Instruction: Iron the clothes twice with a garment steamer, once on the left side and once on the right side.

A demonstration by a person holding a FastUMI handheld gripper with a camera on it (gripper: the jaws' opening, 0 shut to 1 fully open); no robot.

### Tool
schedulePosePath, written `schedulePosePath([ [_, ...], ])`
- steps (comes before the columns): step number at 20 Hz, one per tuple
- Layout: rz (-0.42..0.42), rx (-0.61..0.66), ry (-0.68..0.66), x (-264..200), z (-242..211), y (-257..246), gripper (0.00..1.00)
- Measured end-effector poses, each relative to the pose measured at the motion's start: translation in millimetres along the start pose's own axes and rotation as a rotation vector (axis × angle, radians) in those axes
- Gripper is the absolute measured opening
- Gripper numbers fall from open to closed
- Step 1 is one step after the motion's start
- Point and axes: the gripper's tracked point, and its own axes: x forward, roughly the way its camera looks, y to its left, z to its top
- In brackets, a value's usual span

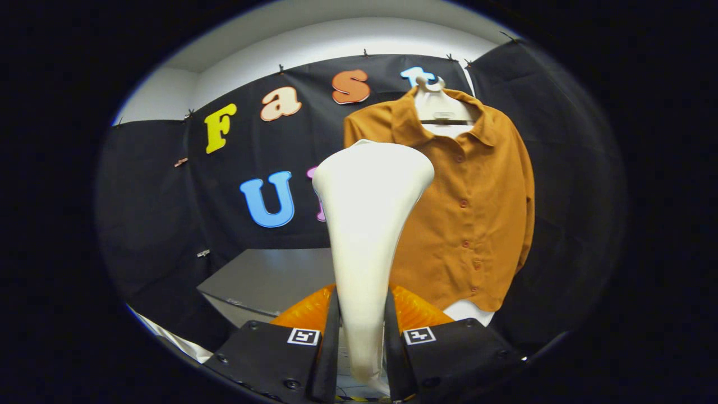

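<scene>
1. The gripper [362,331] has its two black fingers drawn in on the narrow handle of a white garment steamer [367,224]; both fingers [325,348] press against it, one on each side, leaving only the handle's width between them.
2. The steamer stands upright between the fingers and rises straight ahead of them, widening from the slim handle into a broad rounded head at the top.
3. Each finger block carries a small square black-and-white marker [303,336] on its upper face, just beside the handle.
4. An orange ribbed part [415,308] shows just ahead of the fingers, behind the handle on both sides.
5. The task's garment, a mustard-brown buttoned shirt [477,213], hangs beyond the steamer and to the right of it, on a pale hanger [440,106] against the black cloth wall [151,213].
6. The steamer's head overlaps the shirt's left edge in the picture; whether it touches the cloth cannot be told.
7. A grey table top [263,278] lies beyond the fingers to the left, below the shirt's level.
</scene>
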Motion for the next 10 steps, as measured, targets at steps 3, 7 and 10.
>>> schedulePosePath([
  [3,0.065,-0.014,-0.021,0.3,4.7,48.5,0.39],
  [7,0.154,-0.039,-0.017,3.5,-4.5,102.9,0.39],
  [10,0.182,-0.043,-0.009,-0.6,-6.8,121.2,0.39],
])
